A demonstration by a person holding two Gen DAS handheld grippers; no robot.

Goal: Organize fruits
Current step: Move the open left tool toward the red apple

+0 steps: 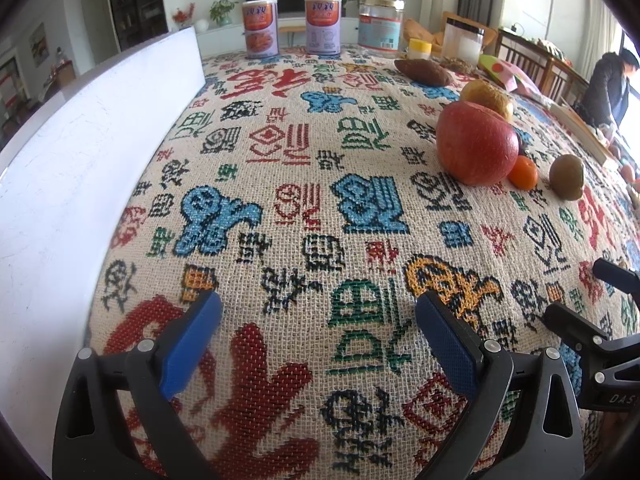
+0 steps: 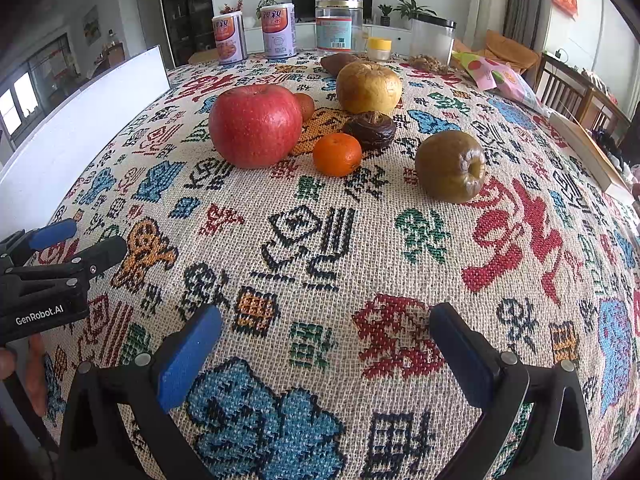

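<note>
My left gripper and right gripper both gape wide, holding nothing, low over the patterned tablecloth. Well ahead of the right gripper sit a red apple, a tangerine beside it, and a brownish pear.

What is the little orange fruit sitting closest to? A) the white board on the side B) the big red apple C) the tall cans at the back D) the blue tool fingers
B: in the right wrist view the small orange fruit sits right beside the big red apple, far from the cans, board and tools.
</note>
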